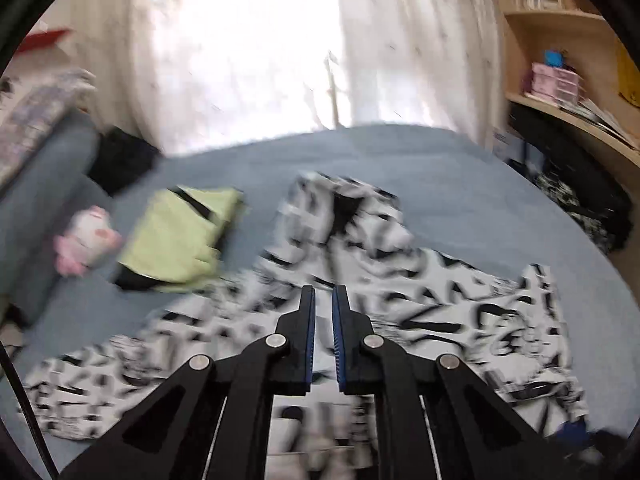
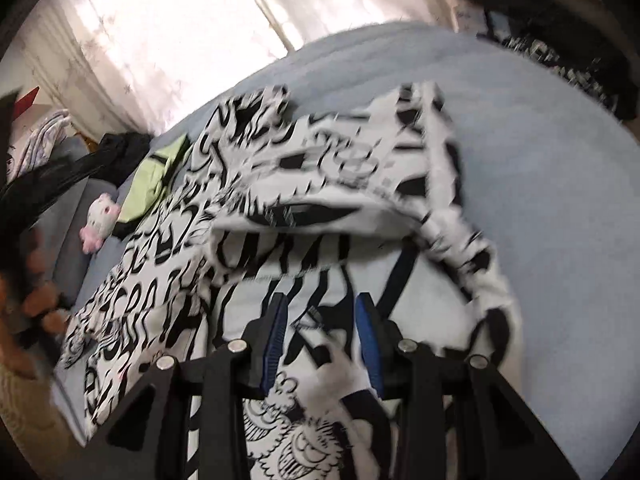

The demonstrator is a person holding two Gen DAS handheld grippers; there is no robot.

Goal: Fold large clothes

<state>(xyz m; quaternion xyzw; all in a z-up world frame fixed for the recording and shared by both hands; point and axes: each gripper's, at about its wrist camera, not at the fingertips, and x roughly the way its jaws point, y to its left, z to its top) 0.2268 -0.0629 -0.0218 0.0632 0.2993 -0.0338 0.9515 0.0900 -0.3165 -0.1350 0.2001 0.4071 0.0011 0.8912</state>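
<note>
- The left gripper [image 1: 323, 294] had its jaws nearly together, holding nothing.
- The right gripper [image 2: 322, 306] had its jaws partly open around bunched cloth.
- The black-and-white shirt [image 1: 440, 304] lay on the blue bed [image 1: 460, 168], soft and floppy, best grabbed by its edges.

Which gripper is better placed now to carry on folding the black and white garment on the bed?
Probably the right gripper: a bunch of the black and white garment sits between its fingers, so it can pull the fold over. The left gripper is shut, holds nothing and is above the cloth.
</note>
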